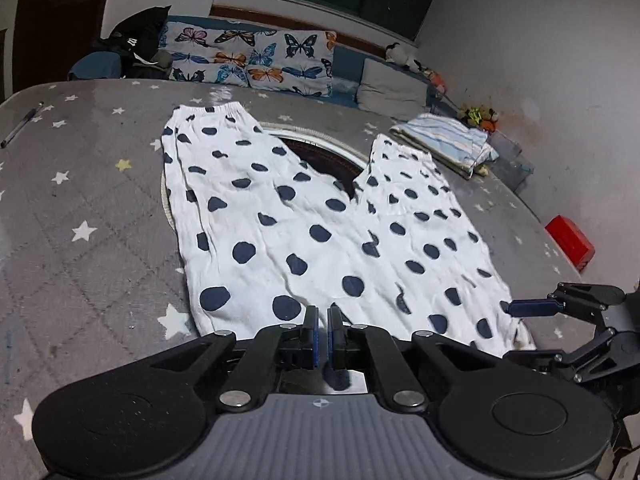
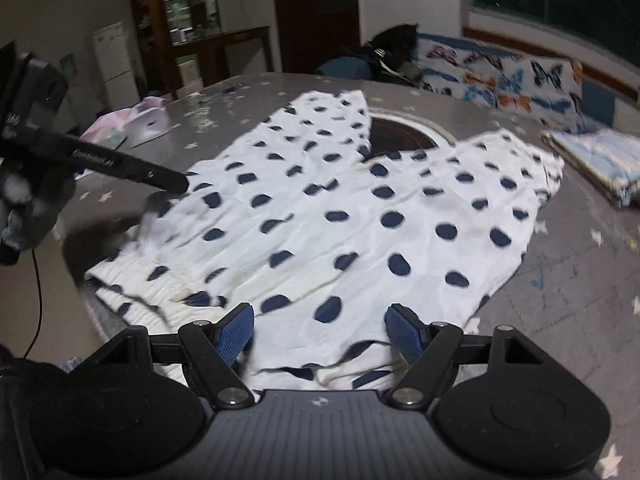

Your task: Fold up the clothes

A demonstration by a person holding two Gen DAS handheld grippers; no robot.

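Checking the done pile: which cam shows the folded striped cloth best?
Left wrist: the folded striped cloth sits whole on the star-print table, right of the polka-dot trousers, stripes and stacked layers visible. Right wrist shows only a blurred part of it at the right edge of the picture.

The left gripper (image 1: 323,322) is pointing forward with its blue-padded fingers (image 1: 314,334) drawn nearly together, leaving only a thin slit between them. The right gripper (image 2: 322,330) is holding its jaws spread wide, pads (image 2: 236,330) angled outward. It is showing side-on in the left view (image 1: 532,307).
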